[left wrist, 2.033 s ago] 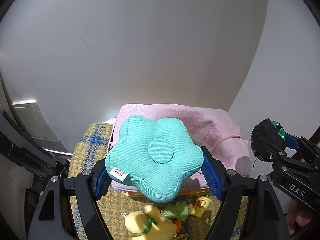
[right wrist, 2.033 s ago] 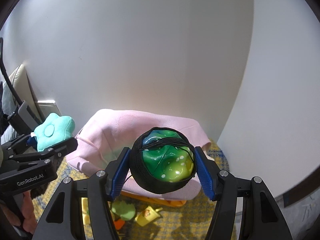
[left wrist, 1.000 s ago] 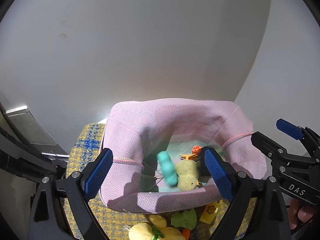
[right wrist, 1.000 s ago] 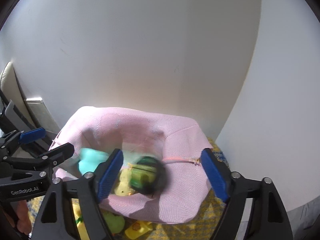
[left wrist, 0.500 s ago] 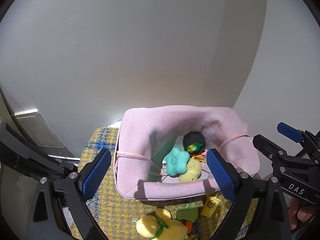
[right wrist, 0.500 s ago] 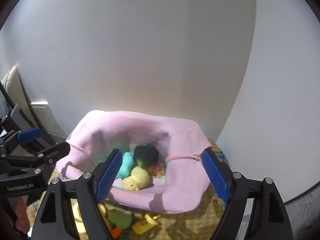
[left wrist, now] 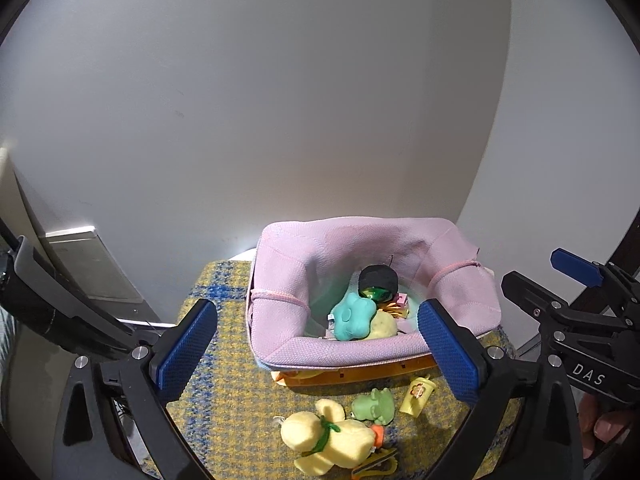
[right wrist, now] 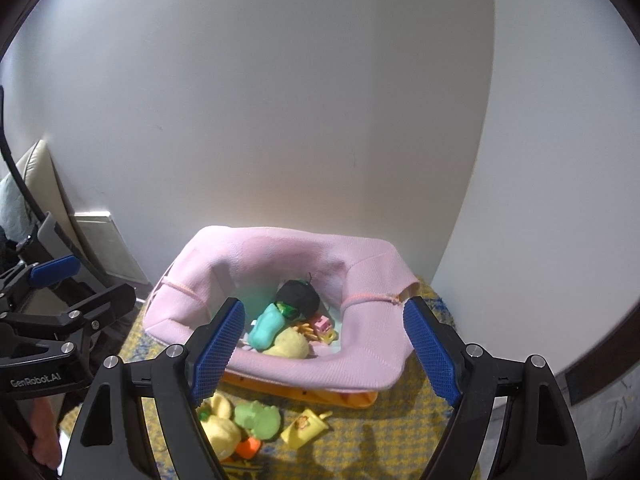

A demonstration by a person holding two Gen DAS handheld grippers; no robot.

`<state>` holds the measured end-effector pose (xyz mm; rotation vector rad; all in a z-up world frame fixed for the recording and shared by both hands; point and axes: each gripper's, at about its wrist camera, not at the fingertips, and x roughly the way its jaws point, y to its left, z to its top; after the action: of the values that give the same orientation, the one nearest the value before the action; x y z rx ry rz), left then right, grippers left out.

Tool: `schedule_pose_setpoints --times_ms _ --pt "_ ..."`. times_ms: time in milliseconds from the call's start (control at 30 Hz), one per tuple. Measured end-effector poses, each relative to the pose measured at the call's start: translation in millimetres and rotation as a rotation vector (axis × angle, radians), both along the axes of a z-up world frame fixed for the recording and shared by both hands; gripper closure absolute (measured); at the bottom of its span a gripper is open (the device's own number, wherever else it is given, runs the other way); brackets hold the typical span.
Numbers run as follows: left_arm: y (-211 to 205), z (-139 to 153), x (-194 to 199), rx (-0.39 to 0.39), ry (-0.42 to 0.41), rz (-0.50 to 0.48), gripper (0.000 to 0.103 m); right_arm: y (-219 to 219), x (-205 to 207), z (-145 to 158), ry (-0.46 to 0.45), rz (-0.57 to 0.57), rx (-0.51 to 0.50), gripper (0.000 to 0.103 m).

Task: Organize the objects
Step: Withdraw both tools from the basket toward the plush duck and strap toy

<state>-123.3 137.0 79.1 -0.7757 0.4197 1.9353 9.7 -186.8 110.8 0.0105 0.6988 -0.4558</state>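
A white wall is filling the background of both views. Below it, a yellow-and-blue checked cloth is covering the surface, and a pink knitted basket is sitting on it over an orange tray that is showing under its front edge.

The left gripper is hanging above and in front of the basket with its jaws opening, blue pads wide apart and nothing between them. In the right wrist view its body is reading "GenRobot.AI". The right gripper is likewise standing open and empty over the basket's near rim; in the left wrist view its body is reading "DAS", with a person's fingertips showing beneath it.

Inside the basket, beyond and below both pairs of fingers, a teal flower plush is lying beside a yellow plush, with a black-netted green ball resting behind them and small pink and orange toy pieces just beside. A small white tag on the flower plush is too small to read.

On the cloth in front of the basket, a yellow plush duck with a green ribbon is lying near a green frog toy and a yellow toy cup bearing a flower print.
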Motion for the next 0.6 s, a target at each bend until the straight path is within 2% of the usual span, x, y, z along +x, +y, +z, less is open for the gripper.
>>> schedule_pose_setpoints --times_ms 300,600 --pt "-20 -11 20 -0.012 0.024 -0.005 0.000 4 -28 -16 0.002 -0.039 0.030 0.021" --pt "-34 -41 33 -0.051 0.002 -0.021 0.000 5 -54 -52 0.040 -0.072 0.062 0.021"
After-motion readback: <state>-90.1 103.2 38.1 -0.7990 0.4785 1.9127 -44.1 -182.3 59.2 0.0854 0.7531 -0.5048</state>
